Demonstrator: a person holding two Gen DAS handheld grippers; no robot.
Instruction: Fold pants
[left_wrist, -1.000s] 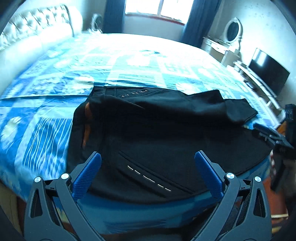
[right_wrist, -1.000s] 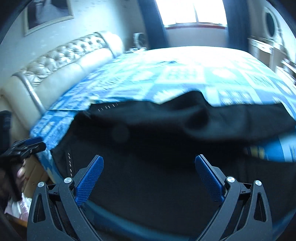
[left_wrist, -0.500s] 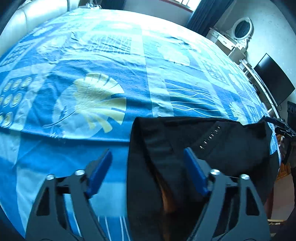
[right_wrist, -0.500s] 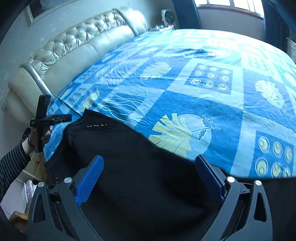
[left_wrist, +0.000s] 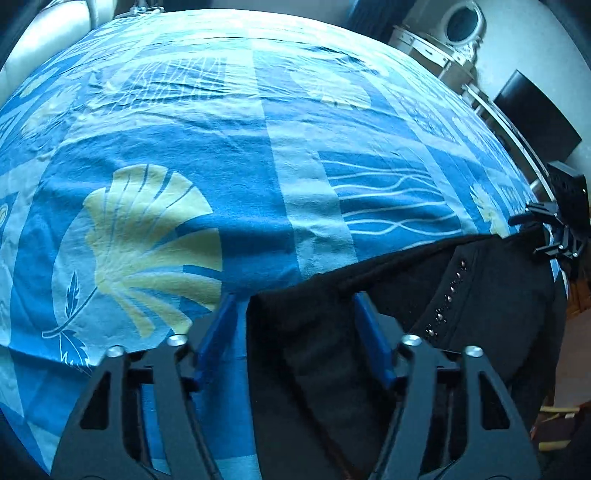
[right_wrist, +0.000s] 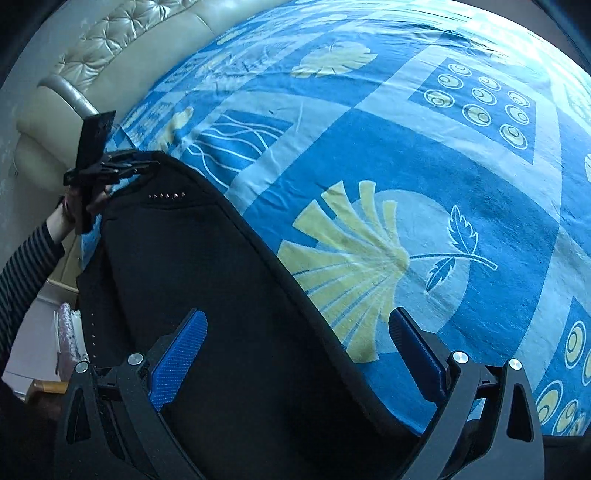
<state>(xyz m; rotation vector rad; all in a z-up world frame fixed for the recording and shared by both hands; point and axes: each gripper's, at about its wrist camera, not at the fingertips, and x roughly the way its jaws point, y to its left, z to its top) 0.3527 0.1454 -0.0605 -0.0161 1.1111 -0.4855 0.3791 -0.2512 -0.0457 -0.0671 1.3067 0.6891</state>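
Pants (left_wrist: 369, 387): black; lower part ran off the left-wrist view at 6 o'clock, partly behind the left hand-held gripper (left_wrist: 295, 325), whose jaws were closing astride a fabric corner; pad contact could not be told. Bed (right_wrist: 424, 147): cut by the rim at 12 and 3 o'clock in the right-wrist view. Sleeve (right_wrist: 26, 266): striped, cut at 9 o'clock. Mirror (left_wrist: 463, 24): at 1 o'clock, blurred.

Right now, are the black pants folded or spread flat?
Folded at least once: the black pants lie doubled on the blue bedspread, layered edges showing at the corner between the left gripper's closing jaws.
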